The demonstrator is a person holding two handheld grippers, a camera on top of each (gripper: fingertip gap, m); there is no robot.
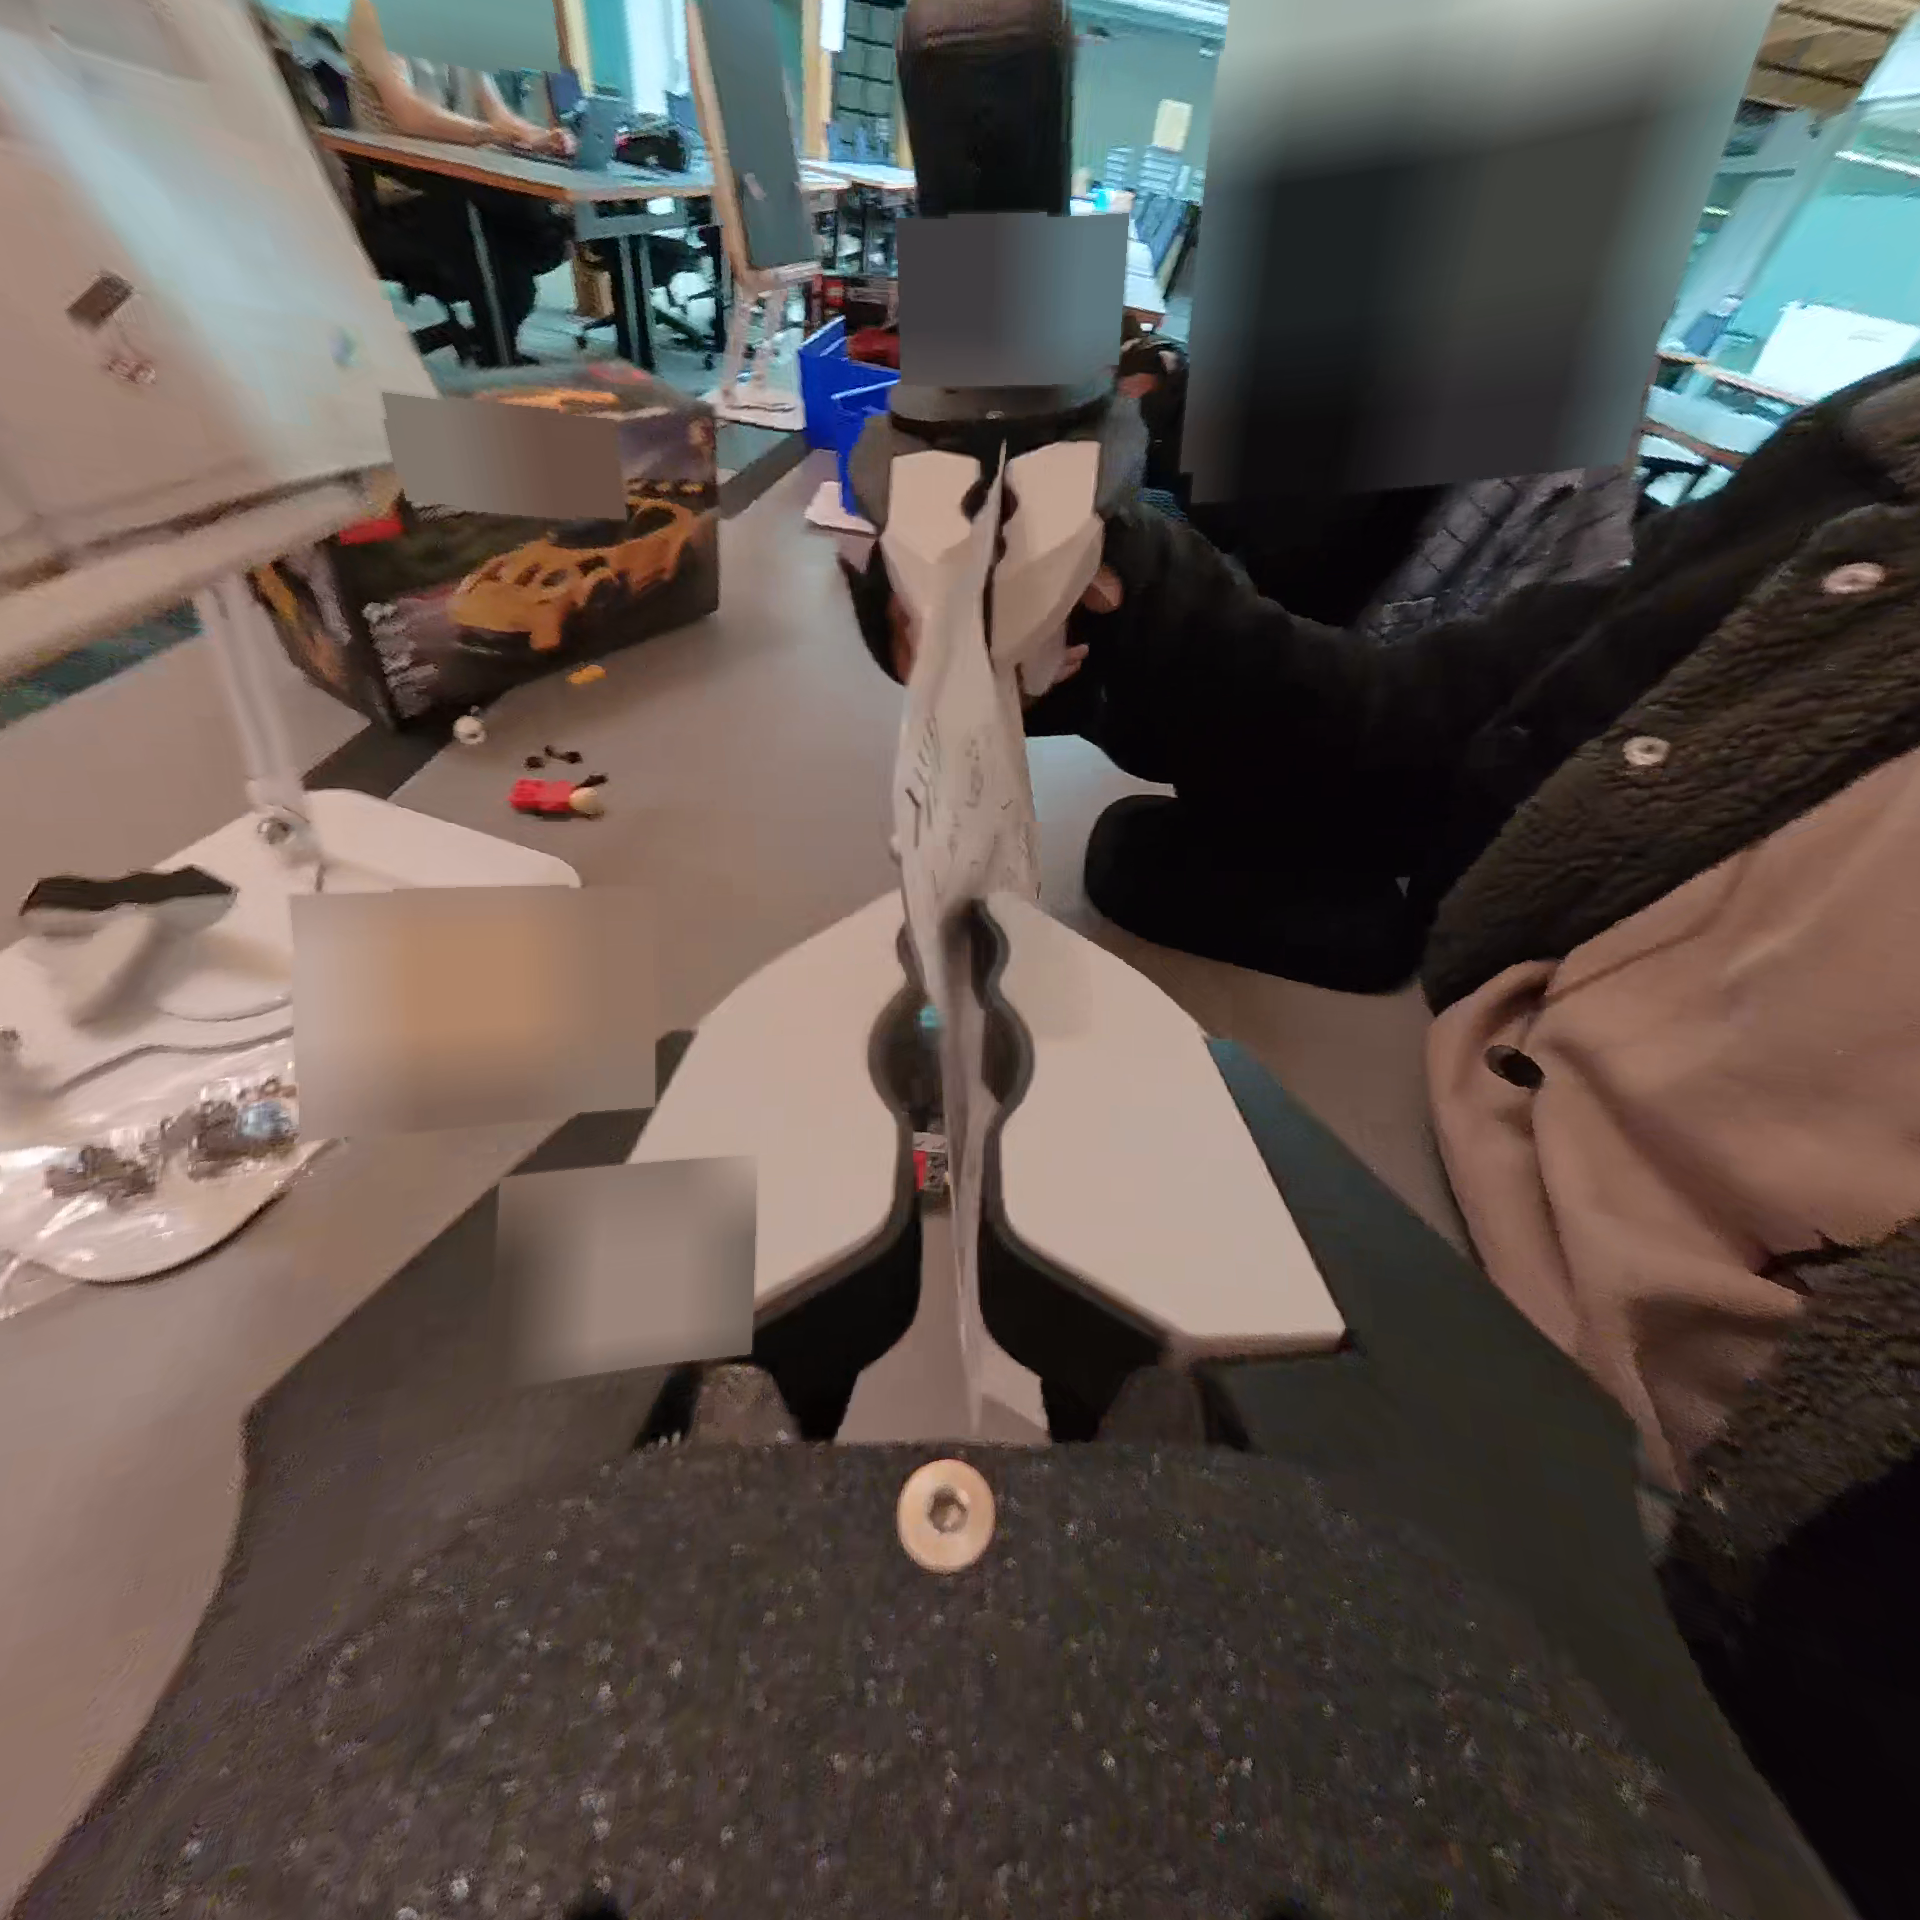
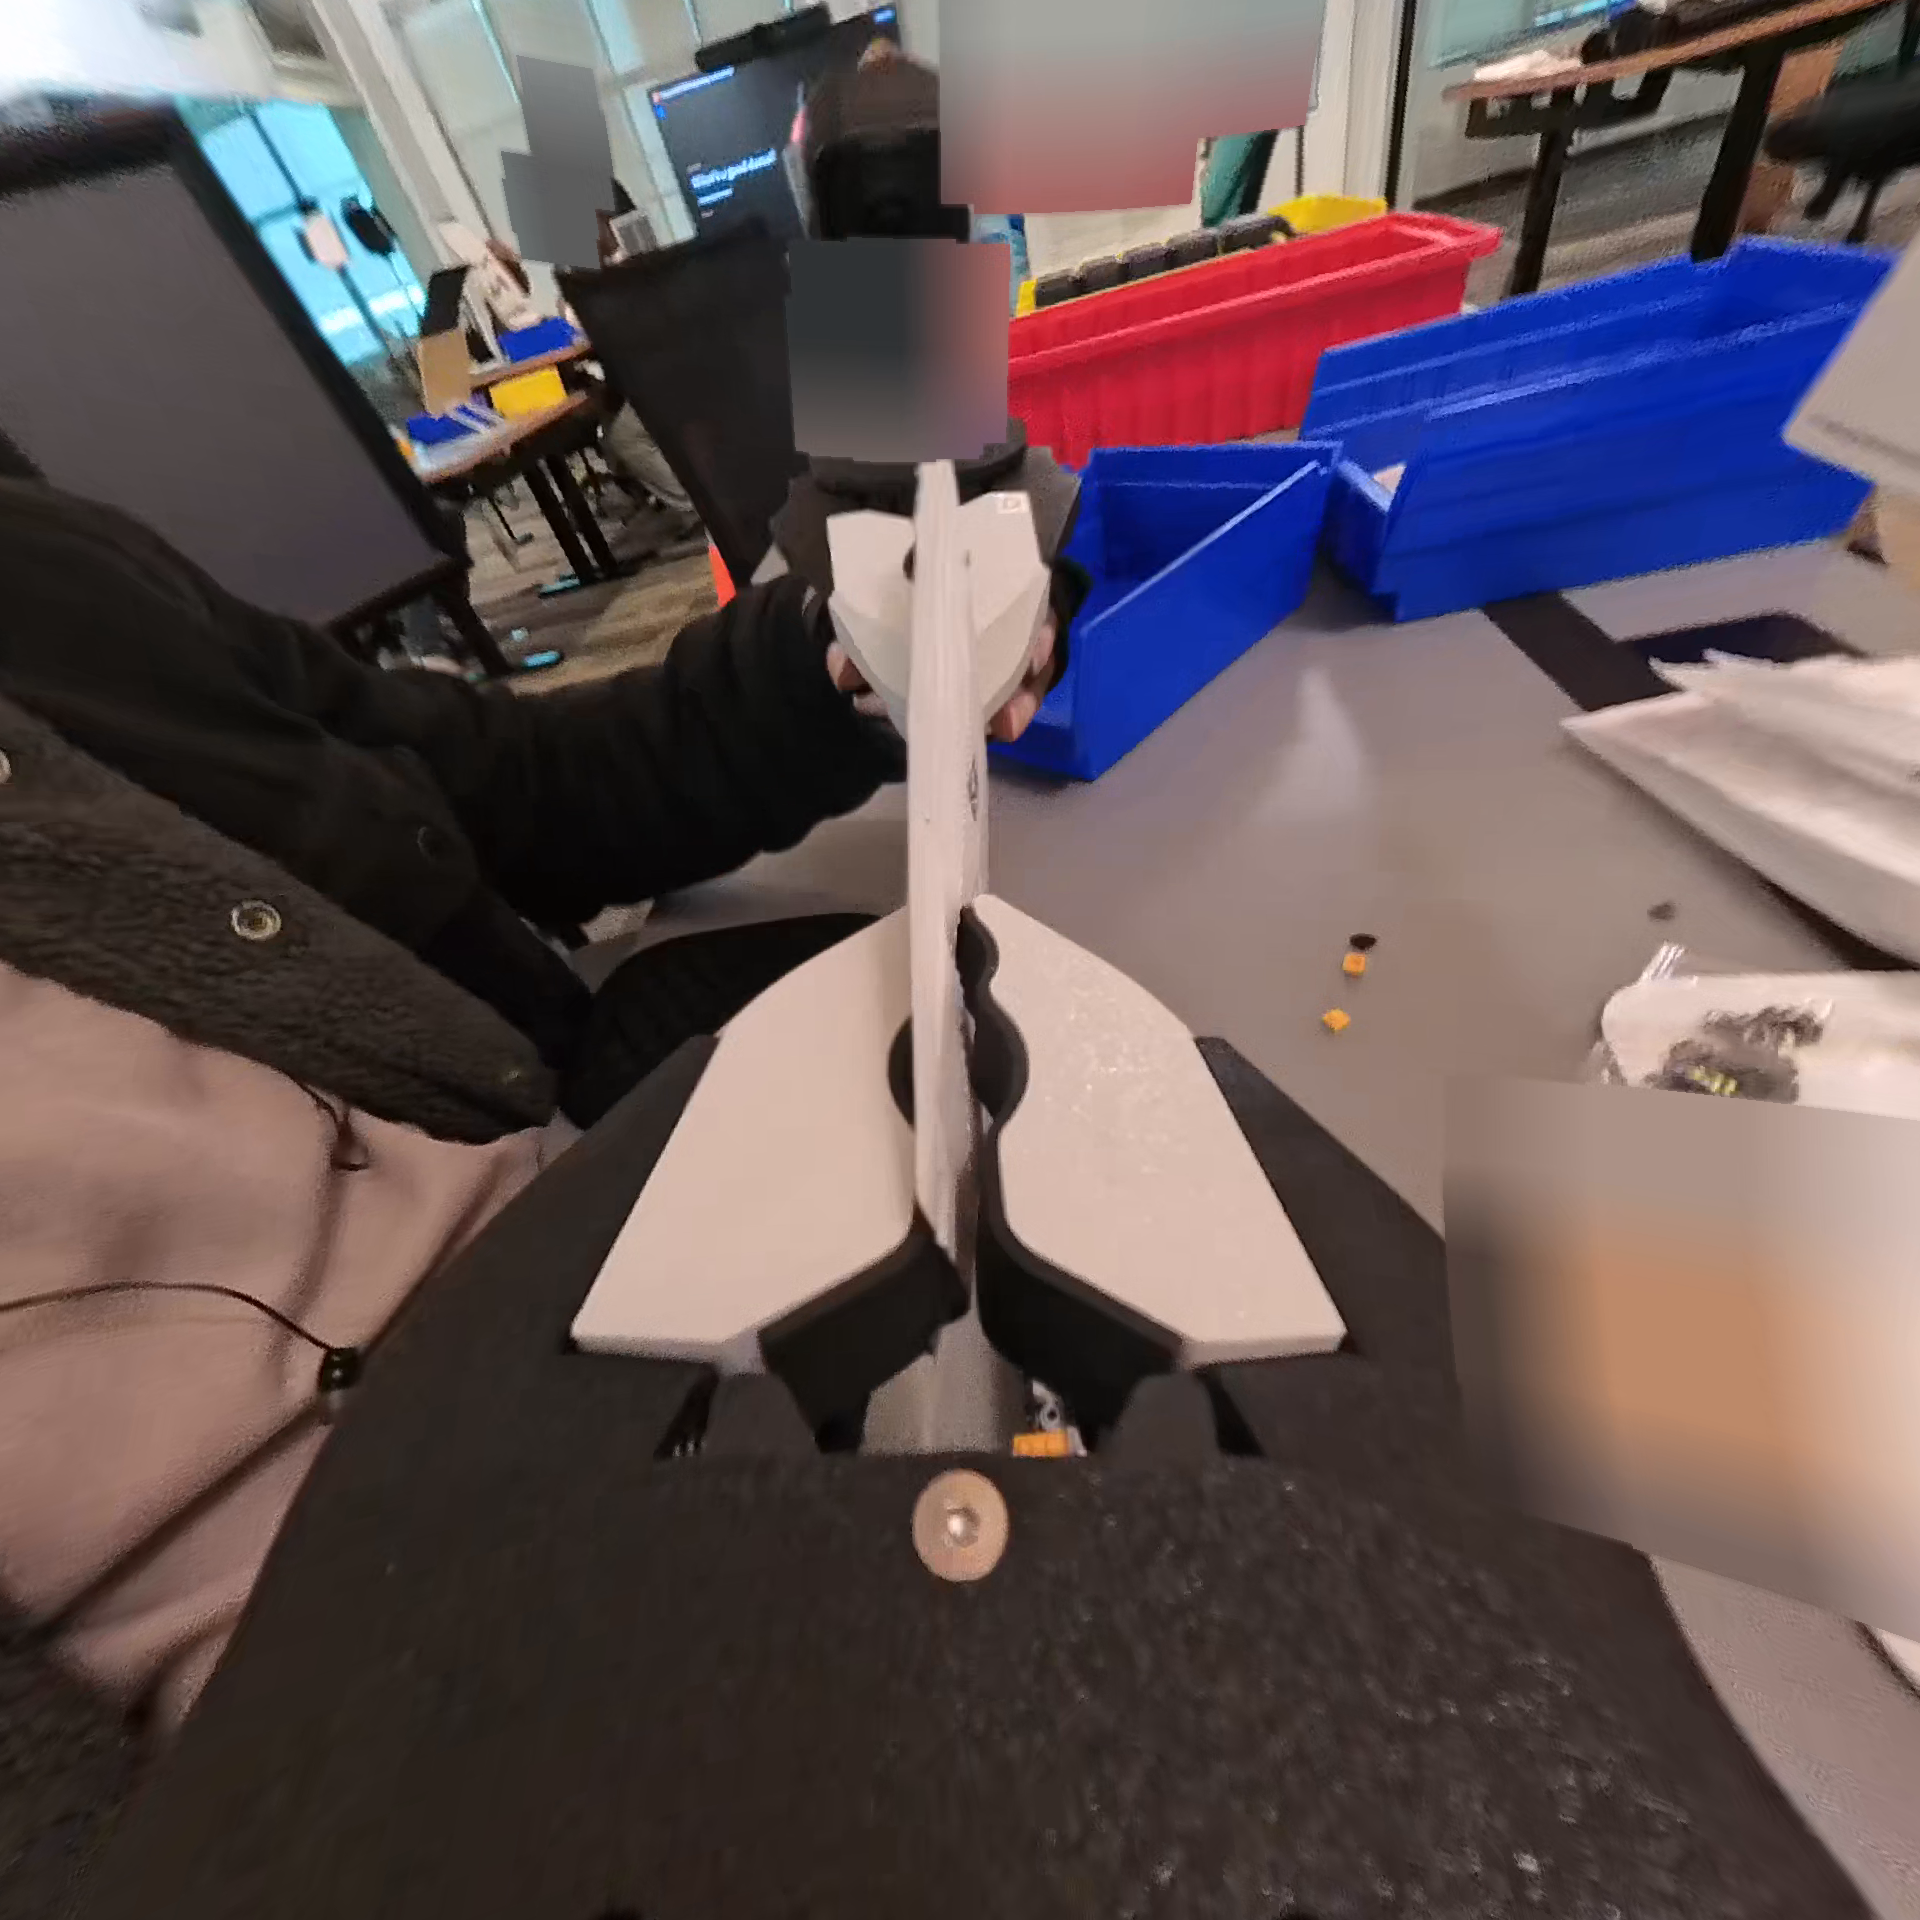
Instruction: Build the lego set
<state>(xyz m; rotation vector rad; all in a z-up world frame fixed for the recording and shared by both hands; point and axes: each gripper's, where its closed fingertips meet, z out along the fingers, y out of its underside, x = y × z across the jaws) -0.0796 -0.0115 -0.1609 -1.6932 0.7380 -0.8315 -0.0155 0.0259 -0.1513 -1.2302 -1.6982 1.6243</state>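
Observation:
A white paper packet [image 1: 961, 790] with dark print is held edge-on, stretched between my two grippers above the grey table [image 1: 748, 727]. My left gripper [image 1: 961, 914] is shut on its near end. My right gripper [image 1: 992, 520] faces it and is shut on the far end. In the right wrist view the same packet [image 2: 940, 810] runs from my right gripper [image 2: 961, 914] to my left gripper [image 2: 935, 582], and both are clamped on it. A red minifigure part [image 1: 556, 798] and small loose pieces [image 2: 1351, 966] lie on the table.
A set box picturing a yellow car [image 1: 520, 561] stands at the back left, behind a white booklet stand [image 1: 260, 748]. A clear bag of dark pieces [image 1: 156, 1153] lies on the left. Blue bins [image 2: 1174, 613] and a red bin [image 2: 1247, 312] sit beyond. A person's coat [image 1: 1662, 935] is close by. My hands' fingertips stand some 9 cm from each other.

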